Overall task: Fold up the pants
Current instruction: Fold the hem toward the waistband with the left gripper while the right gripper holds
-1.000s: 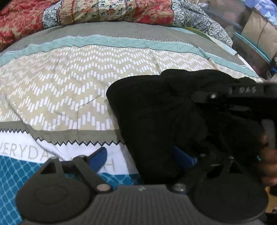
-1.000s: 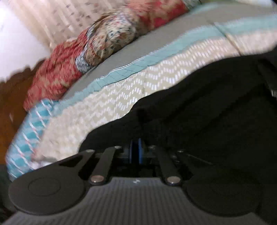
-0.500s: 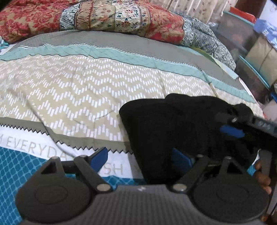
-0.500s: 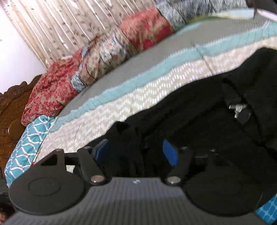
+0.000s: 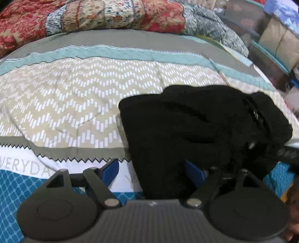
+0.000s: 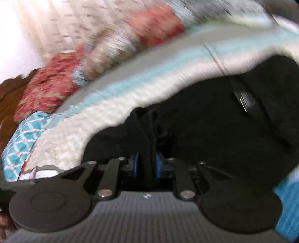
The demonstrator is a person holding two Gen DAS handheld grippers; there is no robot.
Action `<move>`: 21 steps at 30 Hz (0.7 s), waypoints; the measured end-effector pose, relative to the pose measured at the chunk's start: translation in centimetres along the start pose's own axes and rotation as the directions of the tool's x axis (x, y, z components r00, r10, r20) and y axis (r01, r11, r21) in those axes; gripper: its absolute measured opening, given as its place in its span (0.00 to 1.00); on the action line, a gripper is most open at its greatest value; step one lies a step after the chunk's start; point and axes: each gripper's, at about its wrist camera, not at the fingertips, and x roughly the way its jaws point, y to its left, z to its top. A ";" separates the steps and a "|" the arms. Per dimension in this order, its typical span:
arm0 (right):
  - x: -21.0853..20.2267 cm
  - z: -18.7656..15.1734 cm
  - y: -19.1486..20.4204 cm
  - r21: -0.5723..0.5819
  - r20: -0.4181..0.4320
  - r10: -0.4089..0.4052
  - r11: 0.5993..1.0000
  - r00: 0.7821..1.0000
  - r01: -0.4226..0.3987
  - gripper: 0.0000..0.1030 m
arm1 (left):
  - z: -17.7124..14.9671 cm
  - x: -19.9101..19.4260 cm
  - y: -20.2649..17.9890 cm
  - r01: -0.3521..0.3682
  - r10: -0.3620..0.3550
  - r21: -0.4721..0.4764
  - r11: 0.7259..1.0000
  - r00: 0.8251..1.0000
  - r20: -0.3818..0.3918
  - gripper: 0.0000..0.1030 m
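Right wrist view, blurred: my right claw [image 6: 146, 164] is closing, and a ridge of the black pants [image 6: 214, 127] stands between its blue pads [image 6: 135, 164], which look pressed on the fold. Left wrist view: my left claw [image 5: 152, 171] is spread wide, one pad over the bedspread [image 5: 78, 97] just beside the pants [image 5: 196, 130], the other at the cloth's near edge, gripping nothing. The pants lie bunched on the bedspread, well short of the quilt [image 5: 112, 15].
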 end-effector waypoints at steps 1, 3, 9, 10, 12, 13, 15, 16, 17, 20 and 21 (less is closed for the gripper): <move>0.8 -0.6 -1.1 0.043 -0.024 -0.012 0.999 1.000 0.013 0.27 | -0.2 0.4 -0.2 -0.008 0.009 0.017 1.000 1.000 -0.008 0.78; 1.1 -0.6 -2.4 0.110 -0.023 0.020 0.994 1.000 -0.017 0.29 | -0.3 0.5 -0.6 -0.025 0.025 0.031 0.999 1.000 -0.007 0.79; -0.5 1.4 -2.0 0.102 0.050 0.003 0.995 0.999 -0.008 0.53 | 1.0 -3.0 0.3 -0.007 0.010 -0.024 1.000 0.994 0.105 0.77; -1.6 1.0 -1.8 0.095 0.081 0.006 0.995 0.997 -0.014 0.53 | 1.5 -3.6 0.6 0.004 0.001 -0.037 0.999 0.992 0.130 0.77; -2.9 1.3 -1.0 0.054 0.137 0.037 0.998 0.990 -0.044 0.53 | 2.6 -4.2 1.0 0.029 -0.019 -0.057 0.998 0.987 0.160 0.77; -3.3 1.3 -0.4 0.025 0.149 0.057 0.998 0.987 -0.061 0.52 | 3.2 -4.2 1.1 0.038 -0.027 -0.064 0.997 0.986 0.164 0.76; -4.0 1.3 1.1 -0.061 0.150 0.108 0.993 0.983 -0.100 0.52 | 4.3 -3.6 1.1 0.053 -0.040 -0.081 0.995 0.986 0.161 0.74; -4.0 1.1 2.2 -0.111 0.137 0.139 0.986 0.981 -0.124 0.52 | 4.7 -3.3 1.2 0.067 -0.052 -0.090 0.994 0.986 0.161 0.72; -3.9 0.8 3.1 -0.146 0.116 0.167 0.978 0.979 -0.149 0.52 | 5.2 -2.8 1.3 0.085 -0.068 -0.100 0.991 0.984 0.162 0.71; -2.2 -0.7 4.1 -0.174 0.005 0.239 0.956 0.971 -0.234 0.51 | 5.9 -0.5 1.2 0.124 -0.109 -0.121 0.985 0.986 0.123 0.69; -1.0 -1.3 4.2 -0.163 -0.045 0.238 0.956 0.970 -0.243 0.51 | 6.0 0.7 1.1 0.128 -0.118 -0.128 0.983 0.989 0.088 0.69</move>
